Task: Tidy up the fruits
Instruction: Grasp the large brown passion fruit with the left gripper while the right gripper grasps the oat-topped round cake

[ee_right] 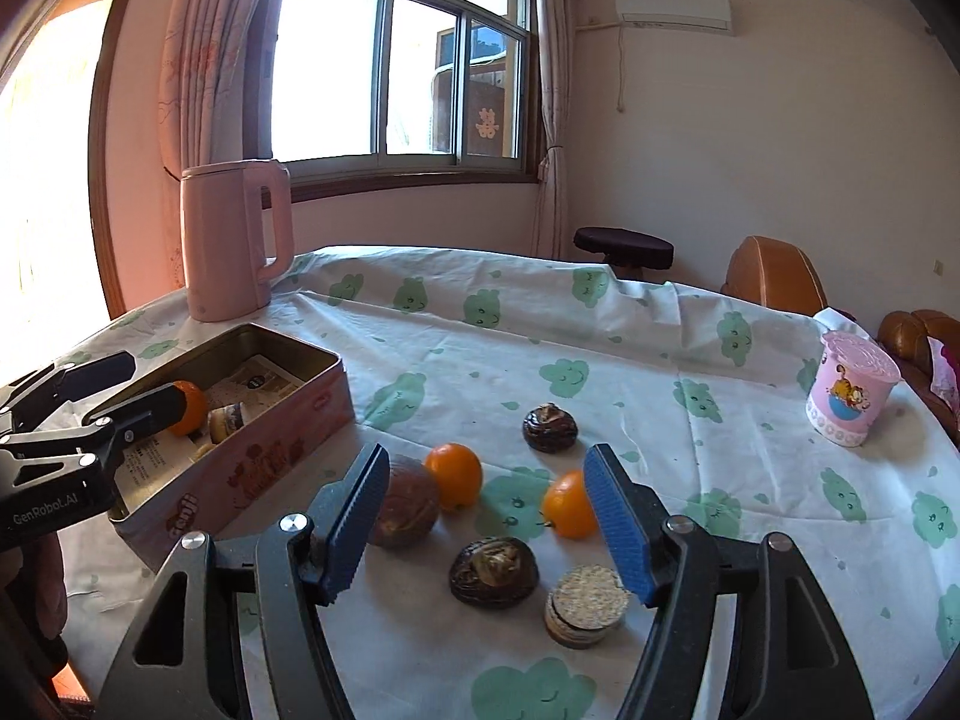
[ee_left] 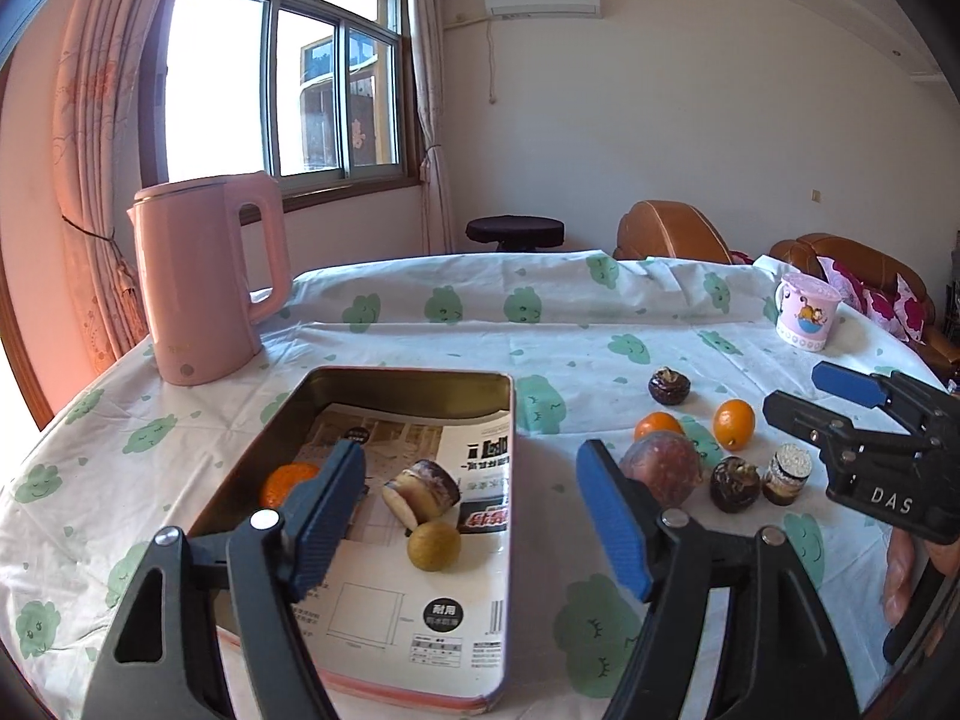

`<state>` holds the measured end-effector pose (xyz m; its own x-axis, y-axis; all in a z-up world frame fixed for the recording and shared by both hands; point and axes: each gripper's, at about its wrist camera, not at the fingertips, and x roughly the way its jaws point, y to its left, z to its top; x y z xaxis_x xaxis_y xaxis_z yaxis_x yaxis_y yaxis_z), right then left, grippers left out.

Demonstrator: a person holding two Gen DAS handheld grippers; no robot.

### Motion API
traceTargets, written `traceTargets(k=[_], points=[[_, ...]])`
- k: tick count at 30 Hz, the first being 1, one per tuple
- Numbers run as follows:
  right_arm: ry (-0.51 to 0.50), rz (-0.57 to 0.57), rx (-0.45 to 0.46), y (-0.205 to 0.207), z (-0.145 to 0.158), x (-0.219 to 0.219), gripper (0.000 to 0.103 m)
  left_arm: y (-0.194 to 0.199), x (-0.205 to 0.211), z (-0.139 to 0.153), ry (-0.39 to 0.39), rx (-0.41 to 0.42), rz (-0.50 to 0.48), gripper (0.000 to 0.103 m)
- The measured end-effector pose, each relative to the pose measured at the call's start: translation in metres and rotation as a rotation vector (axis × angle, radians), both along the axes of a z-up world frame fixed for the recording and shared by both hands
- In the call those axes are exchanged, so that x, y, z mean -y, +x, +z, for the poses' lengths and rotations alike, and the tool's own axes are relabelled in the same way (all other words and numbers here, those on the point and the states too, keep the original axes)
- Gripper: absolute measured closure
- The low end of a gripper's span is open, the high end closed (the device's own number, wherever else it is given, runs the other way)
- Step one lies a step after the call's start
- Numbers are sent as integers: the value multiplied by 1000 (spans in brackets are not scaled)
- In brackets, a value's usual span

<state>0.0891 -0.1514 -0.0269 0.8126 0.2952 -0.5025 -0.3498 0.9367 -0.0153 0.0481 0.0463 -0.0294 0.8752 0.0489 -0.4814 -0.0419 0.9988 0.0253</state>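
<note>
A pink metal tin (ee_left: 507, 480) (ee_right: 258, 450) lies open on the table, lined with printed paper. In it are a small orange (ee_left: 282, 483) (ee_right: 191, 408), a cut sugarcane piece (ee_left: 420, 492) and a yellow-green round fruit (ee_left: 433, 546). My left gripper (ee_left: 474, 516) (ee_right: 129, 387) is open and empty above the tin. On the cloth to the right lie a brown-purple passion fruit (ee_left: 663, 474) (ee_right: 408, 504), two small oranges (ee_right: 454, 474) (ee_right: 567, 504), two dark water chestnuts (ee_right: 549, 427) (ee_right: 493, 570) and another sugarcane piece (ee_right: 585, 603). My right gripper (ee_right: 486, 525) (ee_left: 804, 396) is open and empty above these.
A pink electric kettle (ee_left: 207, 276) (ee_right: 237, 240) stands at the back left of the table. A pink lidded cup (ee_left: 807, 309) (ee_right: 849, 393) stands at the right. The cloth is white with green clouds. Brown sofas (ee_left: 672, 231) and a dark stool (ee_left: 515, 233) lie beyond.
</note>
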Motion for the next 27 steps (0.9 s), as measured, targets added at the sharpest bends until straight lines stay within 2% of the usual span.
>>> traceTargets(k=[5, 11, 13, 15, 22, 24, 27], points=[[12, -74, -34, 3, -3, 33, 34, 12, 32, -3, 34, -36, -71, 21], [27, -71, -109, 7, -12, 50, 34, 28, 56, -8, 50, -78, -115, 18], [18, -61, -124, 7, -14, 50, 37, 32, 60, -9, 57, -89, -119, 18], [7, -42, -140, 7, -16, 47, 45, 37, 63, -12, 59, -104, -124, 18], [-21, 12, -187, 9, -22, 36, 48, 46, 66, -18, 54, -136, -129, 18], [-32, 18, -209, 12, -25, 33, 55, 47, 66, -20, 51, -143, -131, 18], [-54, 29, -240, 16, -29, 29, 60, 50, 65, -21, 41, -154, -134, 18]])
